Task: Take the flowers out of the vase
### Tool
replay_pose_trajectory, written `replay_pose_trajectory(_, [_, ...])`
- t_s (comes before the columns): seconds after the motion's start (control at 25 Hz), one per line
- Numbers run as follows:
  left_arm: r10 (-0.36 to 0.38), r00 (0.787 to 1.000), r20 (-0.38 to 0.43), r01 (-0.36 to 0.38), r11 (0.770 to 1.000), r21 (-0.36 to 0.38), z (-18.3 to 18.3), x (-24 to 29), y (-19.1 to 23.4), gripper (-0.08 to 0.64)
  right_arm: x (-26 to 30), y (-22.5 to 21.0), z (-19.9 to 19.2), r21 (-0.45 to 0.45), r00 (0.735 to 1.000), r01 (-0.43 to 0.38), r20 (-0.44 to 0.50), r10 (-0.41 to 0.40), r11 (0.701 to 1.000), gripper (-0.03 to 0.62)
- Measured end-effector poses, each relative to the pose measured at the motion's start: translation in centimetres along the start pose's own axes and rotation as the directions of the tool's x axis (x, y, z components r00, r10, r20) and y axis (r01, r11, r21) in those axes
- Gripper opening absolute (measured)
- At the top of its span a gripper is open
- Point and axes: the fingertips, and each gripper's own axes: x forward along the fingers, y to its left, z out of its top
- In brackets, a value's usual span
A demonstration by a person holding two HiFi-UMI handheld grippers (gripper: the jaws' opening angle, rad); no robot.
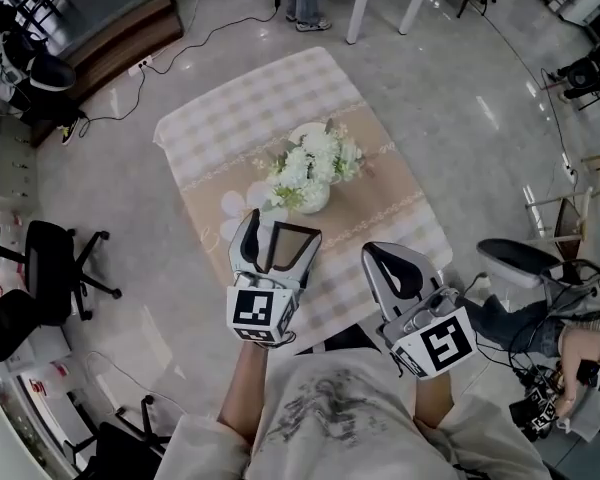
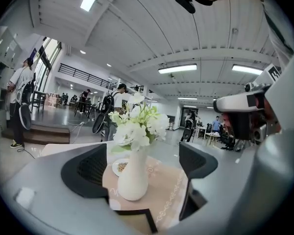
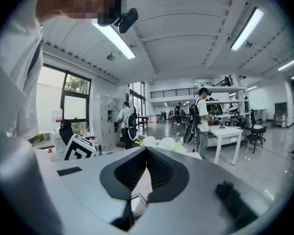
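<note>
Left gripper view had the left gripper [image 2: 143, 164] lined up on the body of the vase [image 2: 133, 180], not on the flowers [image 2: 137, 126], which sat above the jaw line.

Risks as I read them:
- Closing at that height would grab the vase rather than the stems.
- Pulling the stems with nothing holding the vase could lift or tip it on the tabletop [image 1: 250, 98]. It looked narrow-necked and light.
- Clamping the blooms instead of the stems would likely crush them.

Jaws:
- Left: wide apart and empty. The vase stood just beyond the tips, in line with the gap, with no contact.
- Right gripper [image 3: 146, 173]: pads pressed together with nothing between them. The flowers were ahead of and above its tips, well clear, so it wasn't steadying anything.
</note>
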Motion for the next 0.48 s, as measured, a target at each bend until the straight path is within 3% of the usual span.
replay_pose_trajectory(0.48, [0.007, 1.000, 0.029, -0.007, 1.000, 0.005, -1.0, 2.6, 0.5, 0.555, -0.1, -0.4, -0.5, 0.004, 1.000, 0.006, -0.012, -0.006, 1.000, 0.017])
